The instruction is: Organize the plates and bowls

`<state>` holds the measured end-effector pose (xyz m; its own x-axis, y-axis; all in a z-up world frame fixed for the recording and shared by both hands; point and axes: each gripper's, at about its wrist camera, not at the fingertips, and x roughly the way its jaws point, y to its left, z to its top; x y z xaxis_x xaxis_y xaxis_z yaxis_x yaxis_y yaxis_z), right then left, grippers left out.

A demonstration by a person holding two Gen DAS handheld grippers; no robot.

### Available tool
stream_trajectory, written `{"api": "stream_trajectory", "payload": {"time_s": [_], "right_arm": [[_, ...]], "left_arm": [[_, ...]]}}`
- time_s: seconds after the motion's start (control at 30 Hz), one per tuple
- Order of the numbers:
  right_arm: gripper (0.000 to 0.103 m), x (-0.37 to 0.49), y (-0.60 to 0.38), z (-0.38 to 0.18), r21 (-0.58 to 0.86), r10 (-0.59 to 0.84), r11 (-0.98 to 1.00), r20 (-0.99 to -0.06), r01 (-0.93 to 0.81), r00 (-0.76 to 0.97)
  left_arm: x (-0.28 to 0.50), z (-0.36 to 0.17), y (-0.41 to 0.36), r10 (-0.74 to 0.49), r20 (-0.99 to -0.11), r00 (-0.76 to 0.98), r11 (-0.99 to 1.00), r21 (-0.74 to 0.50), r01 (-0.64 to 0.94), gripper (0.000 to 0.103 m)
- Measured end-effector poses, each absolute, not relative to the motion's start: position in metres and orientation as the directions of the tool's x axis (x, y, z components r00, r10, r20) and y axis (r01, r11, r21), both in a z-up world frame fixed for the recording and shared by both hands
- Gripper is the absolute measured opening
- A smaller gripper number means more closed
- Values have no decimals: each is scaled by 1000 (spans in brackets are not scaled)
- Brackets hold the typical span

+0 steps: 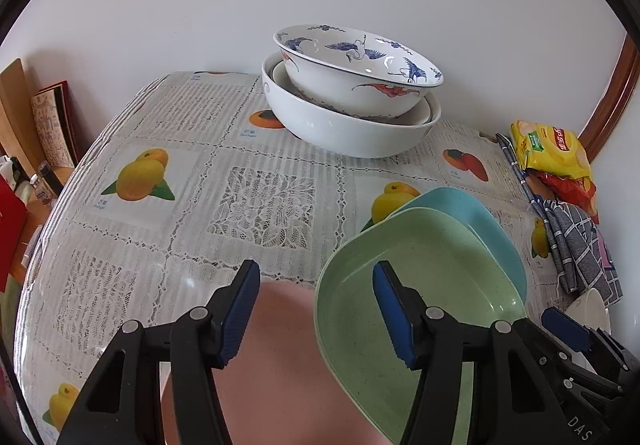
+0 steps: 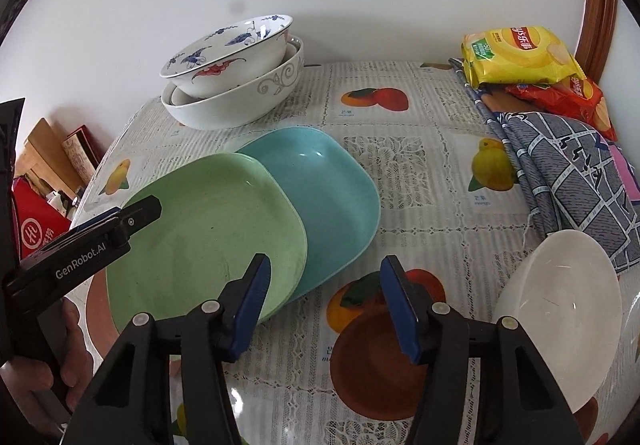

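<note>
A green plate lies partly over a pink plate and overlaps a teal plate. My left gripper is open, its jaws straddling the green plate's left rim above the pink plate, pads not touching. In the right wrist view, my right gripper is open over the right rims of the green plate and the teal plate. A plain white bowl sits to its right. A crane-patterned bowl is nested in larger white bowls at the back.
The fruit-print tablecloth covers the table. Yellow and red snack bags and a blue checked cloth lie along the right side. Beyond the table's left edge stand a board, a book and small bottles.
</note>
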<state>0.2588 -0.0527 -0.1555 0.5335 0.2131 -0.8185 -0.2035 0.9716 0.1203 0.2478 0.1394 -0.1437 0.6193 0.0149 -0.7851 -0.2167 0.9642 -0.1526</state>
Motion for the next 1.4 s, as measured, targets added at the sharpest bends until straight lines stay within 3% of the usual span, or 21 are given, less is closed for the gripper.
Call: {"api": "stream_trajectory", "payload": {"time_s": [0.2,0.3,0.43,1.4], "right_arm": [[42,267,-47,-164,129,222,969,-831,-212,509],[39,268,-46,-165,120,212,971,-829,-206,517],[15,267,-46,-164,159,255,961,-823,-225,508],[13,189,-90,-102,178,253,967,-737,-182,627]], "left_arm": [[251,-151,141,1,-788,615,962,-167,-215,49],[252,-150,139,-17,-782,623,964,-179,-199,39],[252,-149,135,-46,-783,620,966,-193,-172,18],[185,-84,85,-38,-716,697,983,-151,-102,14]]}}
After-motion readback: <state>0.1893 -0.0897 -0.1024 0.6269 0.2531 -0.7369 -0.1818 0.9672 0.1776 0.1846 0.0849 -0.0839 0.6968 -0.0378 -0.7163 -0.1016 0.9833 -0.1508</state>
